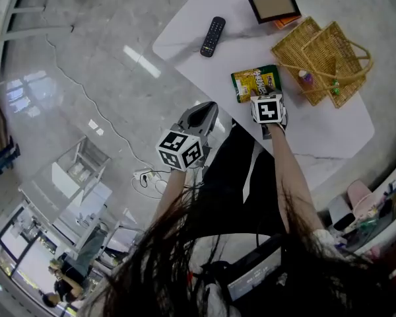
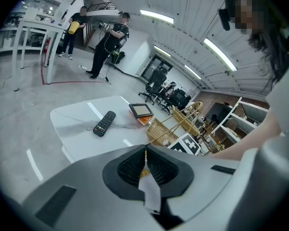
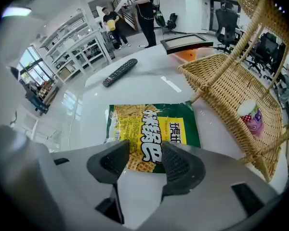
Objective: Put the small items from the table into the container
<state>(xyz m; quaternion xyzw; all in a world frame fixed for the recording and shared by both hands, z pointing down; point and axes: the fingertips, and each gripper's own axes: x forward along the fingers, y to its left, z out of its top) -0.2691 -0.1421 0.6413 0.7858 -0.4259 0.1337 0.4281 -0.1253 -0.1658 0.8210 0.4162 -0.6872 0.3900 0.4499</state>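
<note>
Right tool [image 3: 145,154] spread wide, gripping nothing, over the green-and-yellow snack packet [image 3: 154,128] — red Chinese lettering — lying flat on the white surface [image 3: 135,88] beside the wicker basket [image 3: 221,83]. Left tool [image 2: 145,154] closed, empty.

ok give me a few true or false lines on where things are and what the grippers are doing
The right gripper has open jaws above the snack packet. True.
The remote lies in the basket. False: it lies on the table, apart from the basket.
The left gripper holds the picture frame. False: its jaws are together, and the frame lies far from it.
A small pink item lies in the basket. True.
</note>
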